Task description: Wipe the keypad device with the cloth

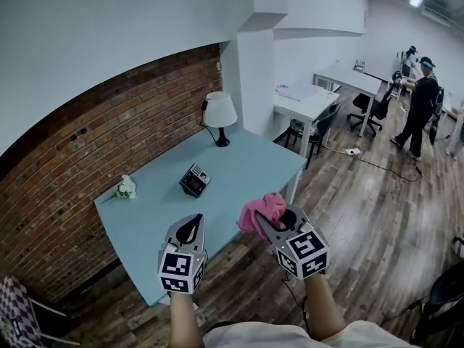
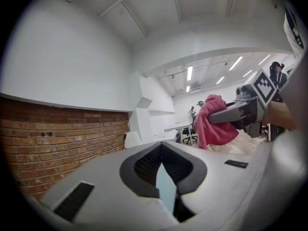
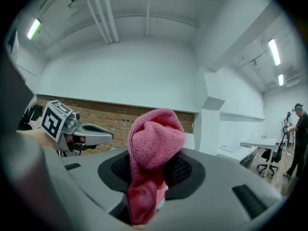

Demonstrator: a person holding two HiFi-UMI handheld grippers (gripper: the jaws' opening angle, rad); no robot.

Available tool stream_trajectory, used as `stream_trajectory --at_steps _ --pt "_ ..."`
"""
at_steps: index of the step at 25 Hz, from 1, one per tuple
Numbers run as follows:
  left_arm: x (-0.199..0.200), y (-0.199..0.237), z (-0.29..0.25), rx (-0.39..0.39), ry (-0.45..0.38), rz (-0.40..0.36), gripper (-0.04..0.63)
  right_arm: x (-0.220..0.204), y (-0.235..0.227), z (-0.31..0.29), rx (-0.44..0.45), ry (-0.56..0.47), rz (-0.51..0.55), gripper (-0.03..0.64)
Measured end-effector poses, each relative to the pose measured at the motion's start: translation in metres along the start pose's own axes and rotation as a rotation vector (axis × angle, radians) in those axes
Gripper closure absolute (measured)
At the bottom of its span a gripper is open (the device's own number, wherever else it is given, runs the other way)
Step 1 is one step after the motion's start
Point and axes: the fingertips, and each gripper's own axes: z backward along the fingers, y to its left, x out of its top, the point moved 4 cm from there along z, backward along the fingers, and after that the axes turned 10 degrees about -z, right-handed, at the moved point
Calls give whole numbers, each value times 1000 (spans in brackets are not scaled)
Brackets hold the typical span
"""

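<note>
Near: my left gripper (image 1: 190,232) is clenched on nothing, probably free to steady things. My right gripper (image 1: 274,222) clamps the pink cloth (image 1: 262,210), bunched for wiping. Farther left on the table (image 1: 250,167): keypad device (image 1: 195,180), well apart.

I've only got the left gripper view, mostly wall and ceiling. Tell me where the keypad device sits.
Observer: The keypad device sits near the middle of the light blue table.
Operator: Name anything lying beside it.
Observer: A small white flower bunch lies to its left, near the brick wall.
Operator: Confirm the right gripper's hold.
Observer: The right gripper view shows the right gripper shut on the pink cloth, which bunches up above its jaws.
</note>
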Motion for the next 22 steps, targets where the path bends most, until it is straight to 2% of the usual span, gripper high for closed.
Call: stream_trajectory --at_steps 4,12,22 --pt "3 4 15 -6 -5 -9 583 -1 19 2 14 7 3 456" --pt "-4 14 66 -35 -12 -17 583 -6 66 10 -29 4 -41 457" --pt "-33 33 151 -16 7 40 583 -17 148 32 -56 10 -21 459"
